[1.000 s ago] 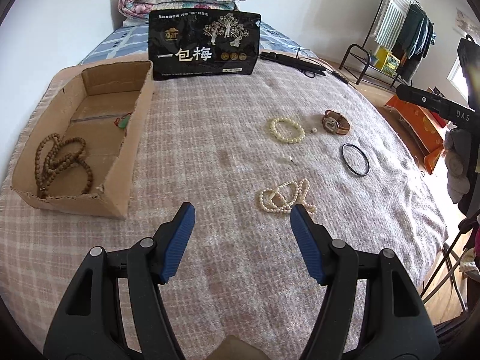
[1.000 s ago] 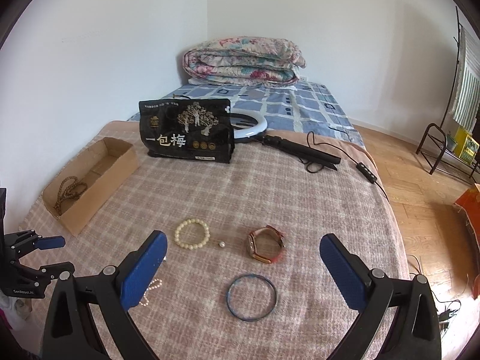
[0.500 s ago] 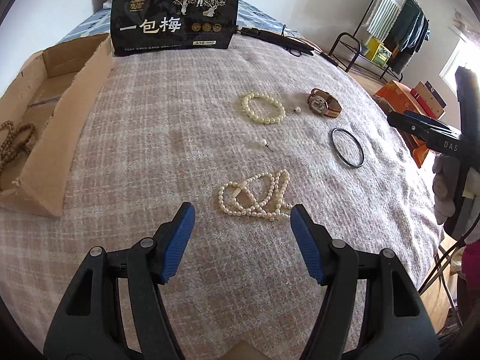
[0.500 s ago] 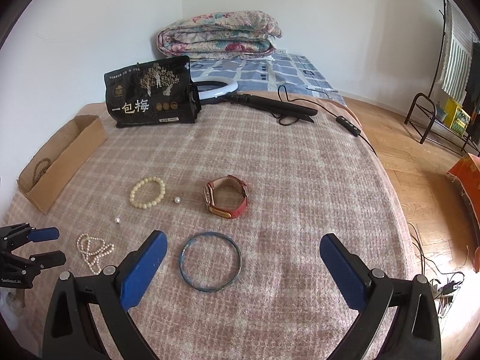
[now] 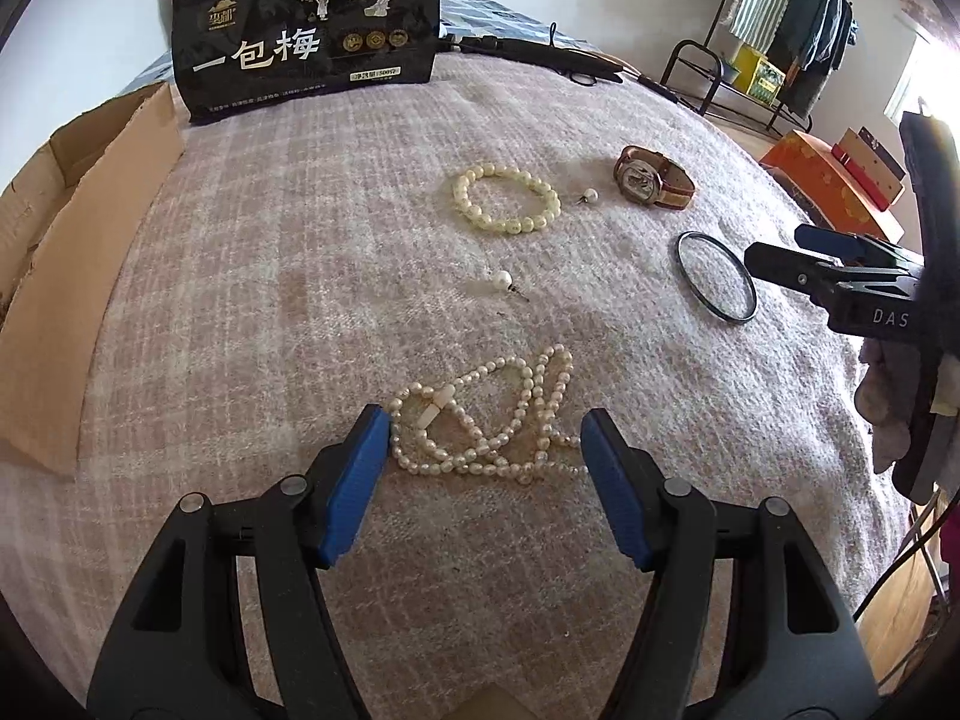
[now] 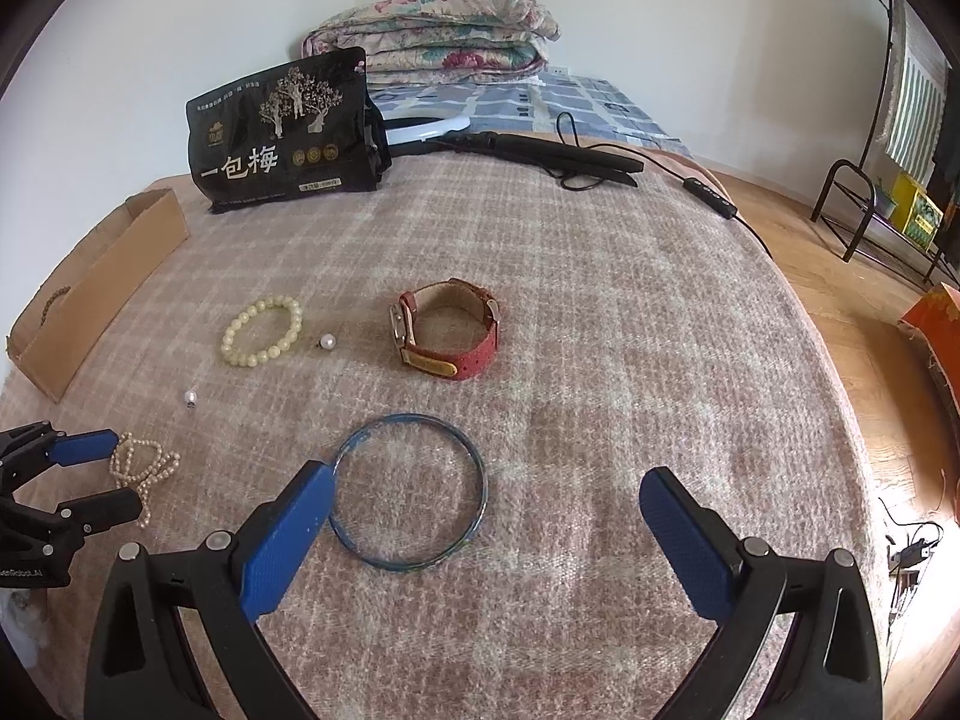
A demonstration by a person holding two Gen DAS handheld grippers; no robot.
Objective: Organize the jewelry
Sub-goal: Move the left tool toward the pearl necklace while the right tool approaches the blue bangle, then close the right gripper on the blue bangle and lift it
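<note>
My left gripper (image 5: 485, 420) is open, with its blue fingers on either side of a tangled pearl necklace (image 5: 480, 420) on the plaid blanket; it also shows in the right wrist view (image 6: 144, 465). My right gripper (image 6: 483, 489) is open over a dark blue bangle (image 6: 408, 492), which also shows in the left wrist view (image 5: 717, 283). A cream bead bracelet (image 5: 507, 198), two loose pearl studs (image 5: 503, 281) (image 5: 590, 197) and a red-strapped watch (image 6: 447, 330) lie beyond. A cardboard box (image 5: 72, 240) is at the left.
A black snack bag (image 5: 306, 30) stands at the back of the blanket. A black rod with a cable (image 6: 552, 156) and a ring light lie behind it. Folded quilts (image 6: 444, 30) are by the wall. The bed edge drops to a wooden floor on the right.
Both grippers have moved forward and down toward the blanket. The left now brackets the pearl necklace; the right has closed in on the bangle. Both stay open.
</note>
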